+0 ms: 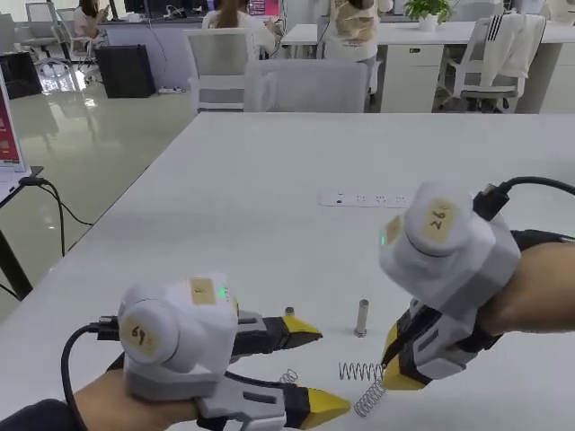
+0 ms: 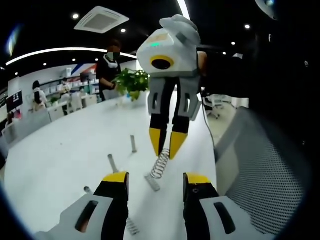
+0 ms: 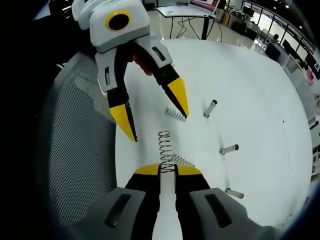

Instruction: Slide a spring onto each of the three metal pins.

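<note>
The left gripper (image 1: 329, 370) bears a round yellow label (image 1: 144, 337), handwritten, that appears to read "69". Its jaws stand apart with nothing between them. The right gripper (image 1: 396, 379) bears a like label (image 1: 437, 218) reading "26". Its jaws are closed on one end of the held spring (image 3: 164, 145), and the other end slants down to the white table (image 1: 269, 180). A second spring (image 3: 175, 114) lies flat just beside one yellow tip of the left gripper. A third spring (image 3: 184, 161) lies flat close beside the right gripper's jaws. The first pin (image 3: 210, 107), second pin (image 3: 229, 149) and third pin (image 3: 234, 193) stand upright in a row on the table, all bare. A white power strip (image 1: 364, 198) lies farther back, with no legible marking. A red sign (image 1: 9, 126) at the room's edge carries print too small to read.
</note>
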`<state>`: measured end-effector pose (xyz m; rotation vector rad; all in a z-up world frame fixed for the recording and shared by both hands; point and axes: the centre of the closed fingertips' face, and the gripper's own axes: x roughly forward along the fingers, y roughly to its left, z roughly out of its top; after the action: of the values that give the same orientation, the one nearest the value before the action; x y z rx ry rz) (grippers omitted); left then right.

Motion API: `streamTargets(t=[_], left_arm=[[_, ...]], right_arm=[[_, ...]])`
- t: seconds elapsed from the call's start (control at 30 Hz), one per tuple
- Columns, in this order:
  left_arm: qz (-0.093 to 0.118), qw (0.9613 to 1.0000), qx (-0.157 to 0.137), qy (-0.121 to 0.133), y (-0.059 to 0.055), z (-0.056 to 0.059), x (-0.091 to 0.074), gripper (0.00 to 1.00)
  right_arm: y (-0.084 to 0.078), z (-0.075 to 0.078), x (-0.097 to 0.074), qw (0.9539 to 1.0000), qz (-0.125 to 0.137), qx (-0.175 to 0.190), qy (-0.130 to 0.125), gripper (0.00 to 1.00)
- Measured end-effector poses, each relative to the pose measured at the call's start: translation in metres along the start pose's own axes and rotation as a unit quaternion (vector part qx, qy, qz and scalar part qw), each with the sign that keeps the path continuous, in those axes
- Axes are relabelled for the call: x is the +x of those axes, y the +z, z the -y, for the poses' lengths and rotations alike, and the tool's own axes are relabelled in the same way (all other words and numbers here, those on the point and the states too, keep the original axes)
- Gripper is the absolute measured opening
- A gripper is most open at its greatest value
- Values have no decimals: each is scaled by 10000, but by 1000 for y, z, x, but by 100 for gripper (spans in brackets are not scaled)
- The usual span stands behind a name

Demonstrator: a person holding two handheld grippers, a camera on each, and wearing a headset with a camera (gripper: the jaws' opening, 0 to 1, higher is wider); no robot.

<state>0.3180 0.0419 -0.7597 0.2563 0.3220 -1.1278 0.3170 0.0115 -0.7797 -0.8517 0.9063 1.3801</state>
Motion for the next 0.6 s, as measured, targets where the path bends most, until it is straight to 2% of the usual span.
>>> streamTargets(t=[0.6], left_arm=[[-66,9991,350,-217,-2,12,5,13]], right_arm=[[8,-13,1,9995,-142,-192,193,7]])
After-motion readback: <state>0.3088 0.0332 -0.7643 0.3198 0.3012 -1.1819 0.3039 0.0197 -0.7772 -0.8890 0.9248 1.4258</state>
